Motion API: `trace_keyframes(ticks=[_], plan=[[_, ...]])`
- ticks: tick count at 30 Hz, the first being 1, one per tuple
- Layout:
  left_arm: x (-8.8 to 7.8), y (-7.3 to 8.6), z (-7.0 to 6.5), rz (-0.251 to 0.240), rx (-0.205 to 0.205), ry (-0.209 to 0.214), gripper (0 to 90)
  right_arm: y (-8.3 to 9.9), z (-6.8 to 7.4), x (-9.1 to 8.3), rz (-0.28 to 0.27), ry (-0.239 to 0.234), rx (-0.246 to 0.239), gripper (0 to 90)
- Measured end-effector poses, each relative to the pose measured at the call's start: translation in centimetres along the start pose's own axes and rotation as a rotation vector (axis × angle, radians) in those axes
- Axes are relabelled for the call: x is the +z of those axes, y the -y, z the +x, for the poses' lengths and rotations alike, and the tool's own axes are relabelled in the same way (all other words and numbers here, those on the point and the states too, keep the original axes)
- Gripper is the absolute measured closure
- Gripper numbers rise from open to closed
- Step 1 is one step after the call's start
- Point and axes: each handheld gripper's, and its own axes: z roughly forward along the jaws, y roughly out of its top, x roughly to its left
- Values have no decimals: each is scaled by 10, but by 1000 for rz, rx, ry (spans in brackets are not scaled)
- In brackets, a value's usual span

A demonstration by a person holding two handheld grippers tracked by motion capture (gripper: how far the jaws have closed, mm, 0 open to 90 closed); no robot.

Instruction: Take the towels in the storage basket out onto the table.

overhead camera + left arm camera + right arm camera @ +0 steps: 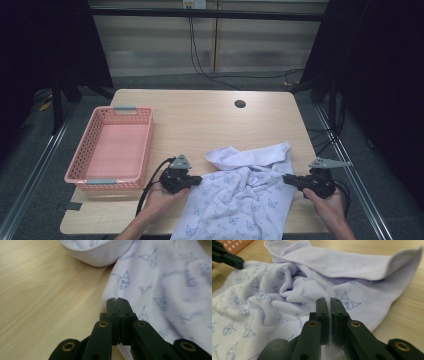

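Towel (240, 200), pale lilac with a small blue cartoon-face print, lies rumpled on the near half of the surface (200, 120), its lower end hanging over the near edge and its far hem folded back so the plain underside shows. The left hand-held gripper (197, 179) sits at the towel's left edge with its jaws pressed together; in the left gripper view a strip of stitched hem (124, 350) is pinched between them. The right hand-held gripper (287, 178) meets the towel's right edge, jaws closed on a fold of the cloth, as the right gripper view shows. Each is held by a hand coming in from the near edge. A pink plastic basket (142, 145) stands near the surface's left edge, well apart from the towel. A round cable hole (240, 104) lies toward the far edge.
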Motion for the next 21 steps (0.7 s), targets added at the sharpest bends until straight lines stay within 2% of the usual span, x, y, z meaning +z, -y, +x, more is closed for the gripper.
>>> trace_keyframes(ticks=[2,3,4,5,6,7,8,9,10,11,12,13,14,15,16,17,18,19,20,21], plan=[[-22,9,-2,-8,-8,-36,889,1,-4,-10,-19,11,5,868],[-33,16,-2,-23,-35,-24,889,3,-5,-14,-15,31,-2,869],[-43,23,-5,-31,-45,-33,889,5,-6,-18,-9,44,-1,869],[-53,31,-8,-48,-56,-35,889,8,-7,-21,-7,31,12,869],[-68,45,-15,-77,-93,14,888,15,-5,-24,15,40,5,869],[-73,50,-20,-76,-79,16,888,18,-3,-24,25,21,7,865],[-73,50,-20,-76,-79,16,885,18,-3,-24,25,21,7,865],[-76,54,-25,-77,-70,39,885,21,1,-24,43,-5,2,841],[-78,57,-27,-72,-65,66,877,23,6,-22,71,-32,-26,778],[-79,58,-28,-73,-70,71,778,25,16,-20,77,-39,-54,644],[-78,55,-25,-91,-86,99,728,23,18,-20,68,-43,-57,623],[-78,55,-25,-91,-86,99,708,23,18,-20,68,-43,-57,623],[-71,43,-22,-106,-78,86,662,15,21,-18,39,-46,-64,578],[-71,43,-22,-106,-78,86,642,15,21,-18,39,-46,-64,578],[-55,28,-20,-100,-55,97,645,5,21,-10,22,-70,-73,569],[-55,28,-20,-100,-55,97,644,5,21,-10,22,-70,-73,569],[-44,20,-20,-87,-32,115,645,-4,22,4,30,-81,-82,547],[-32,13,-19,-76,-16,128,645,-4,22,4,30,-81,-82,547],[-9,1,-16,-59,-33,143,642,-10,21,21,52,-99,-91,546],[-9,1,-16,-59,-33,143,641,-10,21,21,52,-99,-91,546]])
